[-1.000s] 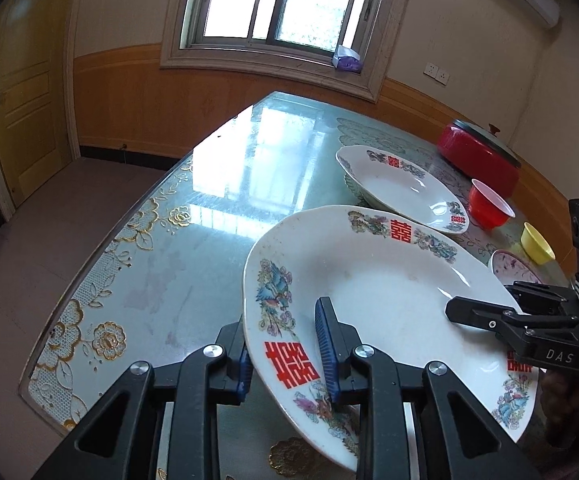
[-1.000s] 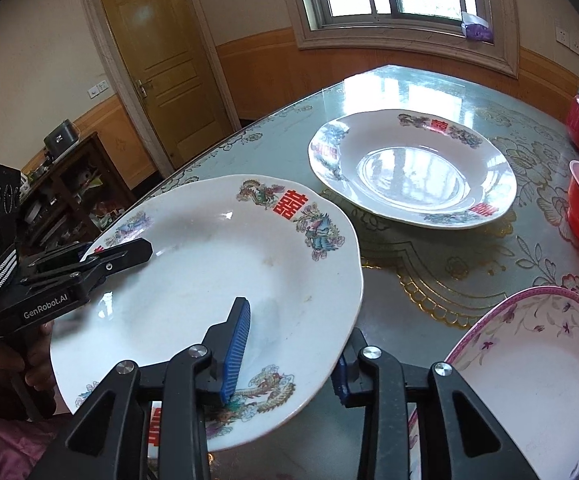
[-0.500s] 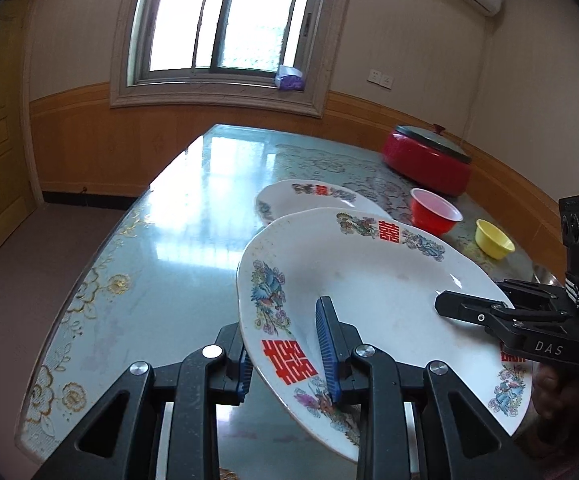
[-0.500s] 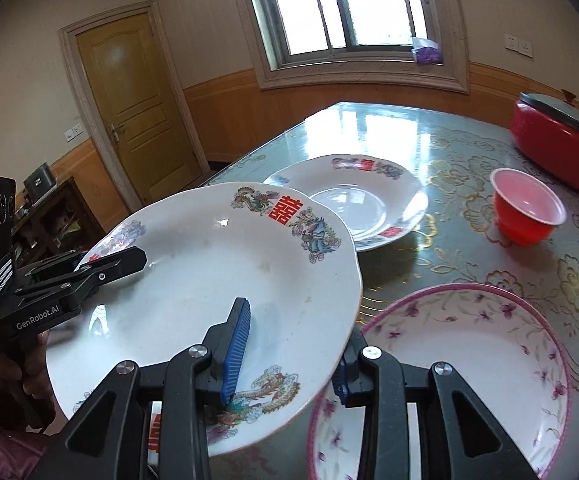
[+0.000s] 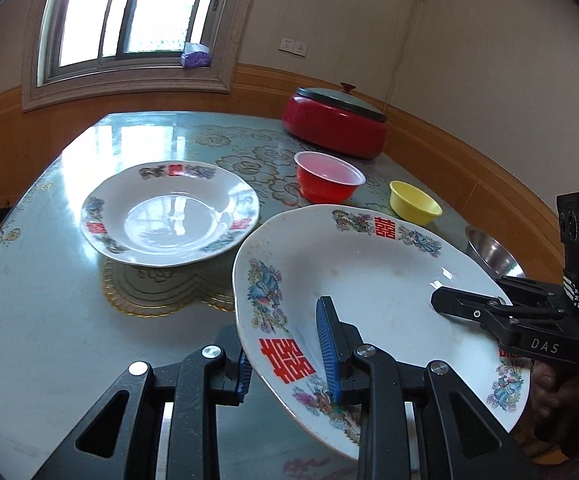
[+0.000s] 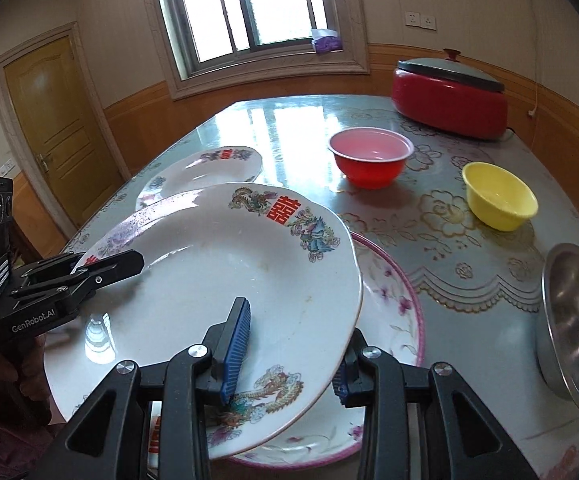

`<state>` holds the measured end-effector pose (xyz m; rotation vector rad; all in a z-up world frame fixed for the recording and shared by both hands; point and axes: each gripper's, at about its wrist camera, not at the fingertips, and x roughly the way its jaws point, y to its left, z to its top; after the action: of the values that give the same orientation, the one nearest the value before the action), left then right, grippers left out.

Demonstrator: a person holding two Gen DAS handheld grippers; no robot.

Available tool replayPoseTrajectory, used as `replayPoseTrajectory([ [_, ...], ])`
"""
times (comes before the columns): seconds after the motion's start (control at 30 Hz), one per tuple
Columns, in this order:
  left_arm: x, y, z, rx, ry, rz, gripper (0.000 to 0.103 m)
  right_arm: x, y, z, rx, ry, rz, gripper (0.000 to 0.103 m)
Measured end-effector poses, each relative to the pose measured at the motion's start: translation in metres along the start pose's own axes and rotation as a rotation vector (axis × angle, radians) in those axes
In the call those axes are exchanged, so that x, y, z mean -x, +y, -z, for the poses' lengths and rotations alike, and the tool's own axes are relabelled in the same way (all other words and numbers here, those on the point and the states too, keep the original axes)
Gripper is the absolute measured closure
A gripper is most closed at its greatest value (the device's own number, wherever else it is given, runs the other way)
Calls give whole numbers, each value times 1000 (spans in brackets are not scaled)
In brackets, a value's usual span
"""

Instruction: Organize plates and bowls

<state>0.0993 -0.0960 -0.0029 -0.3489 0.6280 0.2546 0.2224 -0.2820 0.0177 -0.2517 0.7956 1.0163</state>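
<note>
A white plate [image 5: 369, 280] [image 6: 229, 272] with red characters and a floral rim is held off the table, tilted, between both grippers. My left gripper [image 5: 285, 352] is shut on its near-left rim; it shows in the right wrist view as the left gripper [image 6: 129, 264]. On the opposite rim my right gripper [image 6: 289, 356] is shut, one pad above and one below; the right gripper [image 5: 445, 304] enters the left wrist view from the right. Under the held plate lies a pink-rimmed flowered plate [image 6: 393, 304]. A matching white plate [image 5: 169, 216] [image 6: 209, 168] rests further back.
On the glass-topped table [image 5: 49, 320] stand a red bowl [image 5: 329, 176] [image 6: 369, 156], a yellow bowl [image 5: 415, 202] [image 6: 499, 196] and a steel bowl [image 5: 493, 256] [image 6: 577, 328] to the right. A lidded red pot [image 5: 335, 128] [image 6: 449, 100] sits at the back.
Both grippers have carried the held plate to the right and a little up; it now hangs over the pink-rimmed plate. Both grips are unchanged.
</note>
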Motion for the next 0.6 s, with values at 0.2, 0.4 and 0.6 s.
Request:
replayPoseTrajectory([
  [0.2, -25, -19, 5, -12, 51, 14, 74, -2, -27, 13, -48, 39, 21, 68],
  [0.4, -42, -24, 10, -6, 85, -7, 73, -13, -41, 21, -73, 72, 13, 68],
  [0.6, -50, -27, 12, -14, 99, -36, 73, -20, -46, 22, -76, 78, 21, 67],
])
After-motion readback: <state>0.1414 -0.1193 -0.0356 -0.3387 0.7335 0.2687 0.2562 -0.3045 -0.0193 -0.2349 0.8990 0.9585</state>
